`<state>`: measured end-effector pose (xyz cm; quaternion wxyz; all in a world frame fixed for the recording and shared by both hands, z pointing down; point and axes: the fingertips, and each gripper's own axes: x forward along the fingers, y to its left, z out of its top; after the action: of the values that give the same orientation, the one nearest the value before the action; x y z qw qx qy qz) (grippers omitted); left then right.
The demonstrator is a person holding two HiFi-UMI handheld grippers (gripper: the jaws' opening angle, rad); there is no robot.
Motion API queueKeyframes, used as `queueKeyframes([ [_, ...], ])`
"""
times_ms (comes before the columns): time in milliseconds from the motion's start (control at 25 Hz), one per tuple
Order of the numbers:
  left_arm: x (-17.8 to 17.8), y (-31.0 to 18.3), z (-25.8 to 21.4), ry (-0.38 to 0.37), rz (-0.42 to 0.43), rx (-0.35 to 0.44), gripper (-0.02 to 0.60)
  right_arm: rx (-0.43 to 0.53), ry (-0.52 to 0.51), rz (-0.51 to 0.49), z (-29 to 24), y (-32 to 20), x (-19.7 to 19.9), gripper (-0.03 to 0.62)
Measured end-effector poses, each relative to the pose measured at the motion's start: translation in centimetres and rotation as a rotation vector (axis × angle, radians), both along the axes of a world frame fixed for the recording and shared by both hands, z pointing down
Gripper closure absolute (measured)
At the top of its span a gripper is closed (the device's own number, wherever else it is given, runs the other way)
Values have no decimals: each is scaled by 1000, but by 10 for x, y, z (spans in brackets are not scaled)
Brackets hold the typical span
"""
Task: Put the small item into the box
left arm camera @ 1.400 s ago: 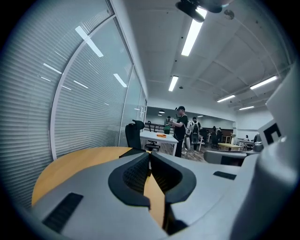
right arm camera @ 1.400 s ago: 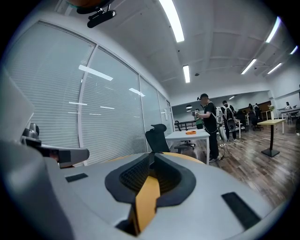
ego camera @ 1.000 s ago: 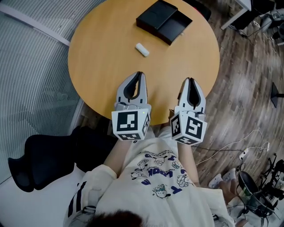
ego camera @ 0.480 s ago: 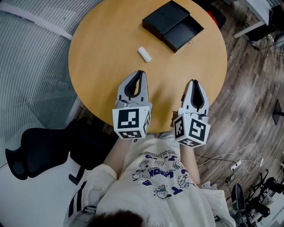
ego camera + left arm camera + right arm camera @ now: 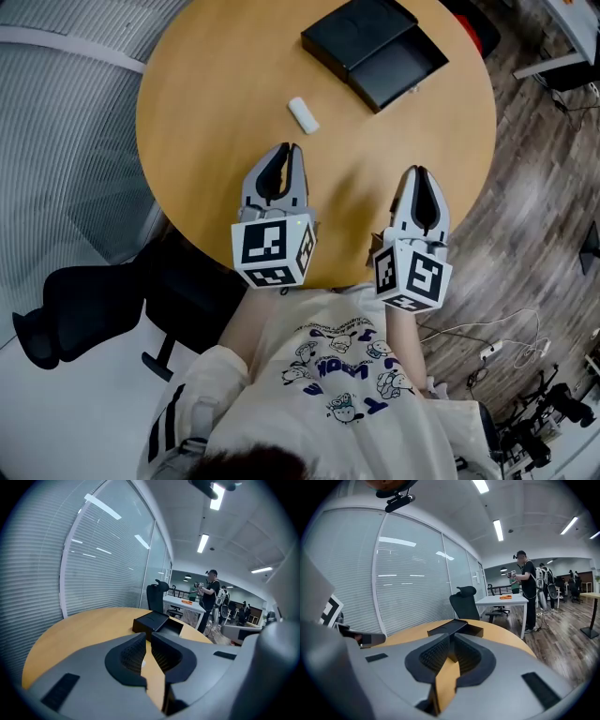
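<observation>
A small white oblong item [image 5: 302, 114] lies on the round wooden table [image 5: 216, 84], a short way beyond my left gripper [image 5: 291, 150]. The black box [image 5: 375, 49] sits at the table's far side with its tray slid open to the right; it also shows ahead as the black box [image 5: 154, 622] and the black box [image 5: 457, 627]. My left gripper [image 5: 147, 642] is shut and empty over the table's near part. My right gripper [image 5: 418, 172] hovers near the table's right edge, its tips together, nothing between them; in the right gripper view the right gripper [image 5: 452, 642] points at the box.
A black office chair [image 5: 84, 314] stands by the table's near left. Glass walls with blinds [image 5: 93, 564] run along the left. Cables and a power strip [image 5: 497, 349] lie on the wood floor at right. People stand far off by desks [image 5: 527, 585].
The view has shifted, so table and box sit a little further right. Both grippers have stayed shut and low over the near table, the right one drifting slightly right.
</observation>
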<state>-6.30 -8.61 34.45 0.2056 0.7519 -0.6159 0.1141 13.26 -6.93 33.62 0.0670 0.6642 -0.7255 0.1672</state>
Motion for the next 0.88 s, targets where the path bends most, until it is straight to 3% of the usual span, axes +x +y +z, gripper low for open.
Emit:
queueKeyframes([
  [240, -5, -18, 27, 47, -53, -72, 557, -32, 3, -17, 16, -19, 3, 545],
  [560, -3, -42, 59, 29, -85, -131, 555, -76, 11, -35, 37, -38, 9, 545],
  [680, -4, -49, 72, 38, -96, -157, 500, -93, 13, -41, 46, -42, 8, 545],
  [880, -8, -59, 100, 48, -121, -216, 467, -123, 16, -48, 60, -45, 5, 545],
])
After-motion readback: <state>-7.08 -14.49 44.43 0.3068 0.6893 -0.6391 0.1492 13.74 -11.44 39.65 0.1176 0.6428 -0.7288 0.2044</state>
